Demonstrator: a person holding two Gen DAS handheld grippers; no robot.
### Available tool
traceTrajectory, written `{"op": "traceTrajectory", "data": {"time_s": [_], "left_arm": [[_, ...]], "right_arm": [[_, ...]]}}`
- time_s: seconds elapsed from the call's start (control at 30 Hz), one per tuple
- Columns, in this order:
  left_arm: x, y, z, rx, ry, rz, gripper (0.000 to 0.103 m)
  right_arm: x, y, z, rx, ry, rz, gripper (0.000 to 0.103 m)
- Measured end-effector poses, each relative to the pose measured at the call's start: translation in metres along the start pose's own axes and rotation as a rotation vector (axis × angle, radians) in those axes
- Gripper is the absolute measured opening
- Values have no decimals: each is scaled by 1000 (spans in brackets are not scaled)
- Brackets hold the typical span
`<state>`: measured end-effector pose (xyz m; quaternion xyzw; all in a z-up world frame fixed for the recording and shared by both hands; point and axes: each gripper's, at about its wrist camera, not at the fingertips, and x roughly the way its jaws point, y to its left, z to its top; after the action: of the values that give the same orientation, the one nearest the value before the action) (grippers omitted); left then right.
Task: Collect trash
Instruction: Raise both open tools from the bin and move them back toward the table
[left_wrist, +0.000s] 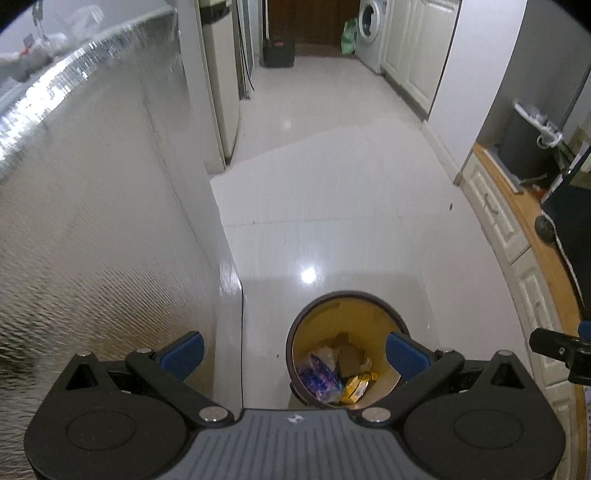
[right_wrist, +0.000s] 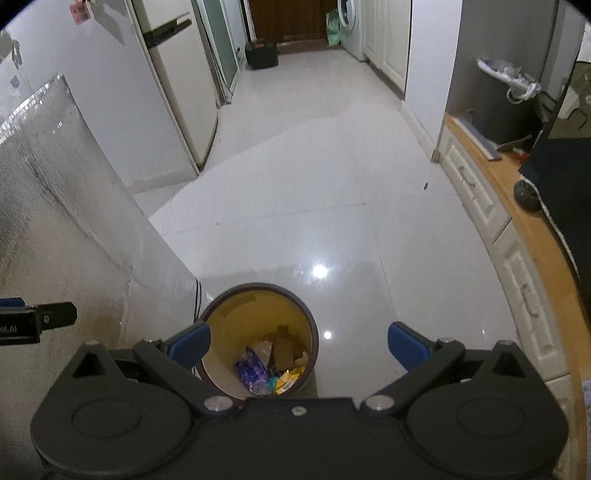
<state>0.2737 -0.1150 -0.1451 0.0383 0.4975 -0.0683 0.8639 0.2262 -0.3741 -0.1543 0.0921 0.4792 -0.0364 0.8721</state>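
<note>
A round brown bin (left_wrist: 314, 308) with a yellow inside stands on the white tiled floor, below both grippers. In it lie wrappers: a blue-purple one (left_wrist: 318, 376), a yellow one (left_wrist: 356, 386) and brown paper scraps. My left gripper (left_wrist: 295, 356) is open above the bin's left side, nothing between its blue pads. The right wrist view shows the same bin (right_wrist: 258, 291) with the wrappers (right_wrist: 253, 371) inside. My right gripper (right_wrist: 299, 349) hangs open and empty over the bin's right rim.
A foil-covered panel (left_wrist: 92, 221) rises close on the left. White cabinets with a wooden top (right_wrist: 517, 206) line the right wall. A fridge (right_wrist: 177, 85), a dark box (right_wrist: 261, 54) and a washing machine (left_wrist: 371, 31) stand down the corridor. A small dark speck (right_wrist: 426, 186) lies on the floor.
</note>
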Motion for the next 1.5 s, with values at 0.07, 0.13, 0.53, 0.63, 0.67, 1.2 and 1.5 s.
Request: {"op": "traceTrajectory", "data": {"time_s": [0.07,0.13,0.53,0.63,0.67,1.2,1.5], "left_arm": [[-9,0,2,-1,-19,-2,103],[-17,-1,3,-2,-38,-7,103],[-94,-5,32,18,-204,-3,103],[-118,-4,44,22,-261,6,103],[-126,-4,48,24,-282,12,103],[-229,43,96,18,-525,84,103],[-270,107,115,-15,-626,144,103]], "right_arm": [[-10,-2,2,6,-23,3,103],[-20,-3,5,8,-48,7,103],[-85,9,36,-31,-195,21,103],[-103,16,50,-46,-239,33,103],[-108,19,55,-48,-255,39,103],[-176,88,123,-138,-444,146,103],[-190,154,158,-199,-509,240,103]]}}
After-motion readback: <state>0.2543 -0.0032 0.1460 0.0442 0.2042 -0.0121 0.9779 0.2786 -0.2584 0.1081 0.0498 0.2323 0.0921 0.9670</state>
